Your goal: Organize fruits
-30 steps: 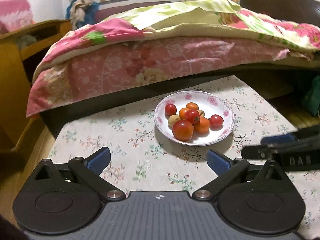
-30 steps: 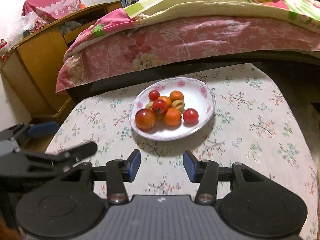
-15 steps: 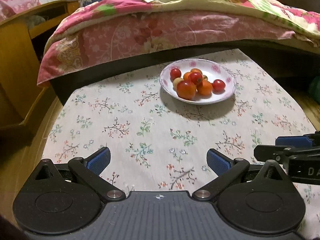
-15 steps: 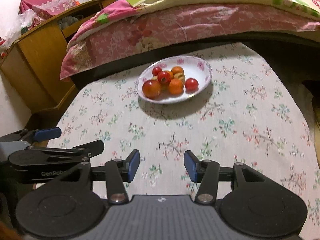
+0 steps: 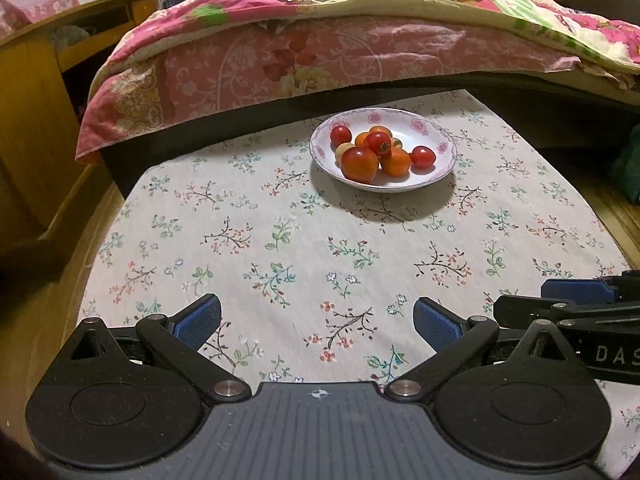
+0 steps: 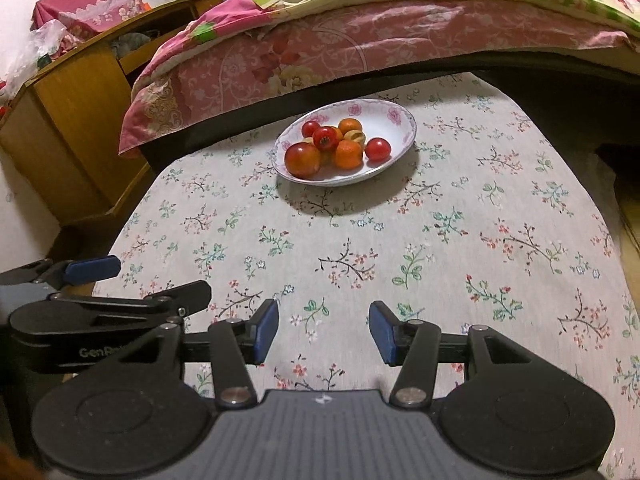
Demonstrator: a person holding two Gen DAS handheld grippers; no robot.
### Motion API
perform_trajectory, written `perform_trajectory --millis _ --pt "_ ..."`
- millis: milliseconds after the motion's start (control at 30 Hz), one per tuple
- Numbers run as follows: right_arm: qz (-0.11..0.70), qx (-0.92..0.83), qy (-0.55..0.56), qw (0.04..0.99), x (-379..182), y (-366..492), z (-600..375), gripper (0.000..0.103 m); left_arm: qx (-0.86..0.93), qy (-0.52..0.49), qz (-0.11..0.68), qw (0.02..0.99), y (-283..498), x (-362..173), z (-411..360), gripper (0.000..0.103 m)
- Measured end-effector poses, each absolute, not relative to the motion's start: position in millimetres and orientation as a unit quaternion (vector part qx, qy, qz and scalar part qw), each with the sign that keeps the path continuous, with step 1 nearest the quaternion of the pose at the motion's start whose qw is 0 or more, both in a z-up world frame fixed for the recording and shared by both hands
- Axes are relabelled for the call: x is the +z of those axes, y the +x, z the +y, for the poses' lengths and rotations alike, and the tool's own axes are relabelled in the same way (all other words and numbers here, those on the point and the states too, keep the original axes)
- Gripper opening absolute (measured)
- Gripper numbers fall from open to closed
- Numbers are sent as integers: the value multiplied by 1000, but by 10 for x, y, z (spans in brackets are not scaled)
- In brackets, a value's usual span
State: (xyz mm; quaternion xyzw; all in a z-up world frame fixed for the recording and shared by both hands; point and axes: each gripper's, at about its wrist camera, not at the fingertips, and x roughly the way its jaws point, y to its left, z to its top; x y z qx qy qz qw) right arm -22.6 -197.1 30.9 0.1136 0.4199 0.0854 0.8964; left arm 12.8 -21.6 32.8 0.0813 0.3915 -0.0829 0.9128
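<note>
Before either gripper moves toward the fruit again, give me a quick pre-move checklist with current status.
1. Left gripper jaws apart, nothing between them: ok.
2. Right gripper jaws apart, narrower, empty: ok.
3. Fruits all inside the white floral-rimmed plate, none loose on the flowered tablecloth: ok.
4. Cloth between grippers and plate free of objects: ok.
5. Large red tomato at the plate's near edge, unobstructed: ok.
6. Separate container for sorting: not ok, none in view.
</note>
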Motion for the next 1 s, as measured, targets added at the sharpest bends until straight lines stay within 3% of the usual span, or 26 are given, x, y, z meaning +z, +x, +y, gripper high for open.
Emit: perform_trajectory --millis 1000 --pt "440 89 106 887 166 -334 -1862 43 -67 62 434 896 31 156 -111 103"
